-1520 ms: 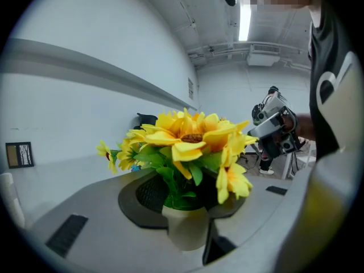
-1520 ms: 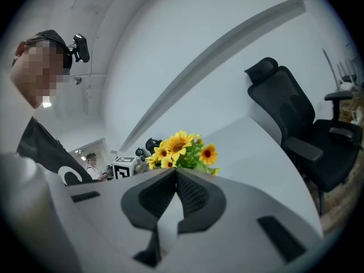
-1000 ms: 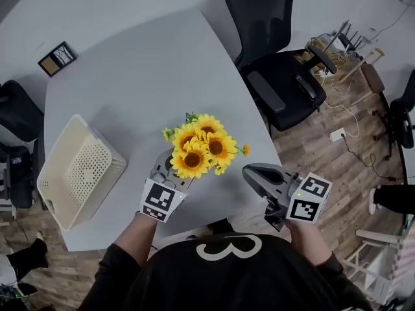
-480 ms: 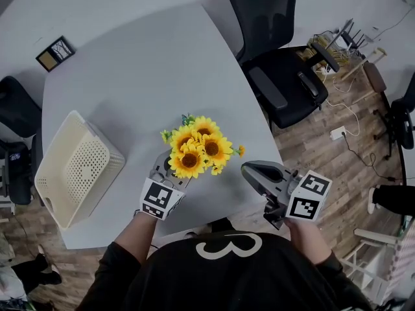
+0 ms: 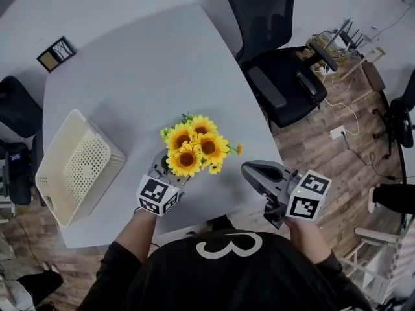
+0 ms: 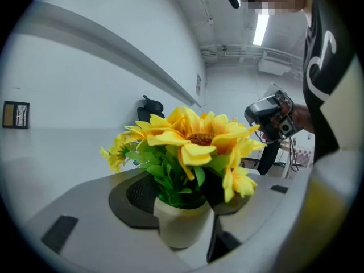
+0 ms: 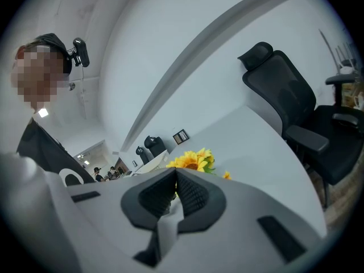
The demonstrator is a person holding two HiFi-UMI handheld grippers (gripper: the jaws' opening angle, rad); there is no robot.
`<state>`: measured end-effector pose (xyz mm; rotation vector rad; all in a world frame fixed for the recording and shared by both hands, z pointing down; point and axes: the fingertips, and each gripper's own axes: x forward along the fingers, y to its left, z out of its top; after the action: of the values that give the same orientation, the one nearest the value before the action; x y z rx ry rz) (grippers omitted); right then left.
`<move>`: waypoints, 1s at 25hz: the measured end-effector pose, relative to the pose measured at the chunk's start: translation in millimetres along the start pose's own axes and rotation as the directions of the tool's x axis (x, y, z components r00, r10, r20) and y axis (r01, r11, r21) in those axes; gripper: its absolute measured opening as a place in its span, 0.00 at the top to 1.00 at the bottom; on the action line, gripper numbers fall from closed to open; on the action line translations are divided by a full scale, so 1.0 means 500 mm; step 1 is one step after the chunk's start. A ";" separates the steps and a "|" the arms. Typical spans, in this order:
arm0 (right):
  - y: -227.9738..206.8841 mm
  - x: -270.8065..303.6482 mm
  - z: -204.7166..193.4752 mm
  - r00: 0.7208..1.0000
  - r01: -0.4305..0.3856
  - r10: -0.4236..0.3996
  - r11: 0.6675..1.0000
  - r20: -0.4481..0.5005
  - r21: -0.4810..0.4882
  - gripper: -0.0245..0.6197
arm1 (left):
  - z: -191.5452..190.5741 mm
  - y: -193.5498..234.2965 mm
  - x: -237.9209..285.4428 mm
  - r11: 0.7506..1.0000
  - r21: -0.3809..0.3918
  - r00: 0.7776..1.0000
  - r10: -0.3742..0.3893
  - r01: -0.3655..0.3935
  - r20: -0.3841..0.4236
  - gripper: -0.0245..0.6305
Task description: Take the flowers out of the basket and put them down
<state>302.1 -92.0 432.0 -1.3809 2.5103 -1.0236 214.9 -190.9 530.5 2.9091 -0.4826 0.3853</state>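
My right gripper (image 7: pixel 174 172) has its jaws closed together, nothing between them. Just beyond, yellow flowers (image 7: pixel 192 159) stand on the grey table (image 7: pixel 256 147). A black chair (image 7: pixel 284 92) sits at the table's far right.

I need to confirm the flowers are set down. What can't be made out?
Left gripper view: the base of the pot, hidden by the left gripper, whose jaws have just been opening with the pot between them.
Head view: the pot, under the sunflowers.
Head view: the framed picture, too small.

Yellow flowers (image 5: pixel 194 149) — cream, perforated basket (image 5: pixel 78 167)
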 end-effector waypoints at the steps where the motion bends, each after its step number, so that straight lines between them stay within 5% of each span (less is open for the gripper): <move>1: 0.003 -0.001 -0.001 1.000 0.001 -0.001 1.000 0.002 -0.002 0.95 | 0.000 0.000 -0.004 1.000 -0.002 1.000 0.000 0.000 0.003 0.62; 12: 0.033 -0.012 -0.018 1.000 -0.027 0.027 1.000 -0.003 0.000 0.95 | -0.011 -0.016 -0.035 1.000 -0.023 0.998 0.009 -0.011 -0.061 0.46; 20: 0.063 -0.023 -0.027 0.999 -0.039 0.038 0.998 -0.023 -0.045 0.95 | -0.002 -0.011 -0.108 0.988 -0.143 0.998 0.043 -0.049 -0.046 0.46; 25: 0.118 -0.023 -0.041 0.998 -0.062 0.062 0.996 -0.011 -0.063 0.95 | 0.020 -0.034 -0.160 0.989 -0.140 0.998 0.048 -0.053 -0.040 0.46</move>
<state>259.1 -51.1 409.8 -1.3077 2.5959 -0.9496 149.9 -153.6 496.4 2.7539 -0.5555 0.3932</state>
